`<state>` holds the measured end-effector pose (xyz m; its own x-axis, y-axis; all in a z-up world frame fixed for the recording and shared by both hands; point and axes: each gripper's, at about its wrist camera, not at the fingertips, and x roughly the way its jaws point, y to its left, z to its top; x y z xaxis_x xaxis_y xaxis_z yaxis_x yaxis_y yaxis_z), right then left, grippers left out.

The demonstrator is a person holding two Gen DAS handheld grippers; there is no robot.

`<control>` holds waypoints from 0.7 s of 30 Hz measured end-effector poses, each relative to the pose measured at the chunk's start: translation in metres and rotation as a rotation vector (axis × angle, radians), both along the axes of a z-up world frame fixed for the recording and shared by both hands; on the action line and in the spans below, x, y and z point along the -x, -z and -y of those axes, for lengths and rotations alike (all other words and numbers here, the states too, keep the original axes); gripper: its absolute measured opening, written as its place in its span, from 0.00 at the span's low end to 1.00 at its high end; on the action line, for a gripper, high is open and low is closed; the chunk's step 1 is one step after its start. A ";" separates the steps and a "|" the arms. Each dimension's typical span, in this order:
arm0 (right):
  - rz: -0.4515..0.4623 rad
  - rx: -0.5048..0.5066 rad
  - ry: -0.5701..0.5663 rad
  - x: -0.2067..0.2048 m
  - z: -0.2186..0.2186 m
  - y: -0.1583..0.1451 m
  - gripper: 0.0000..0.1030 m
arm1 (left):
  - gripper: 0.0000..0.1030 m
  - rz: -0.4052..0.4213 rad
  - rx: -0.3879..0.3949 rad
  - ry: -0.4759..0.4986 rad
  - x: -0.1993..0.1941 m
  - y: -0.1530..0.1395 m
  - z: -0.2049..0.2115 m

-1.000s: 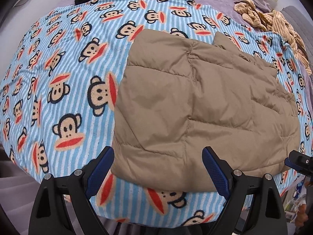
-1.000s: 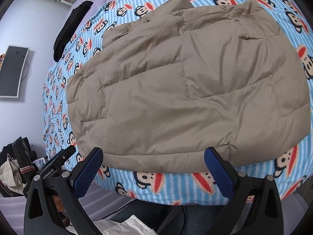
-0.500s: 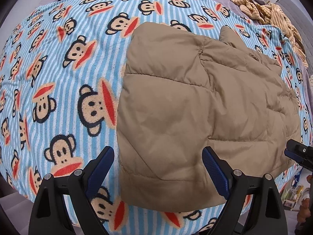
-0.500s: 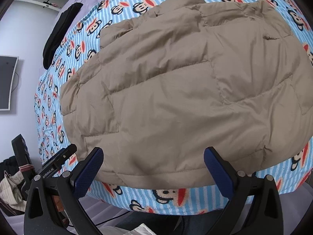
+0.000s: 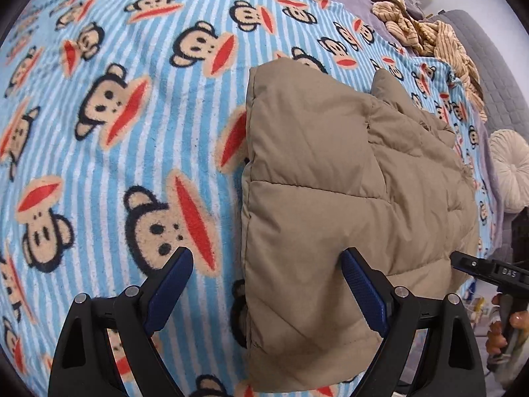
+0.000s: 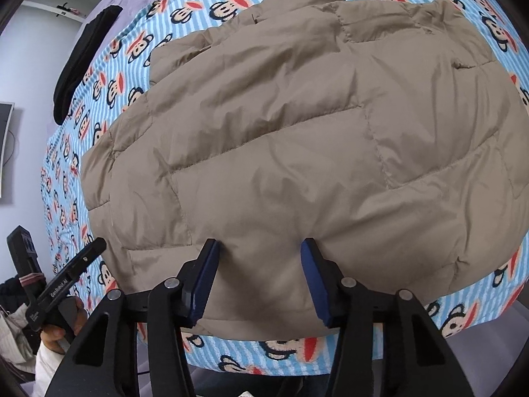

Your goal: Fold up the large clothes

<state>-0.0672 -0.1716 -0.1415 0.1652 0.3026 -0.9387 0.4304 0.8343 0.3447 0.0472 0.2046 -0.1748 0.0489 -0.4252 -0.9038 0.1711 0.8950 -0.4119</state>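
jacket lies flat on the monkey-print blanket, its far end cut off by folds. right gripper jaws have just been closing, near hem between them; pad contact unclear. left gripper wide apart over the jacket's corner. other gripper's label partly readable: "genrobot.ai".

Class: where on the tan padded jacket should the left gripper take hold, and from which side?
The near left corner of the jacket, from above and the left: there its folded edge stands thick off the blanket, within the left gripper's open jaws.
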 end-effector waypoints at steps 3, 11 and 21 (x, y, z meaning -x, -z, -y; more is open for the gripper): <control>-0.008 0.005 -0.002 -0.002 -0.001 0.004 0.44 | 0.89 -0.094 0.118 0.009 -0.008 0.026 -0.006; -0.014 0.029 -0.032 -0.009 -0.008 0.006 0.43 | 0.89 -0.178 0.321 0.125 -0.021 0.054 0.045; 0.068 0.103 -0.073 -0.017 -0.006 -0.025 0.43 | 0.26 -0.137 0.330 0.239 -0.014 0.016 0.069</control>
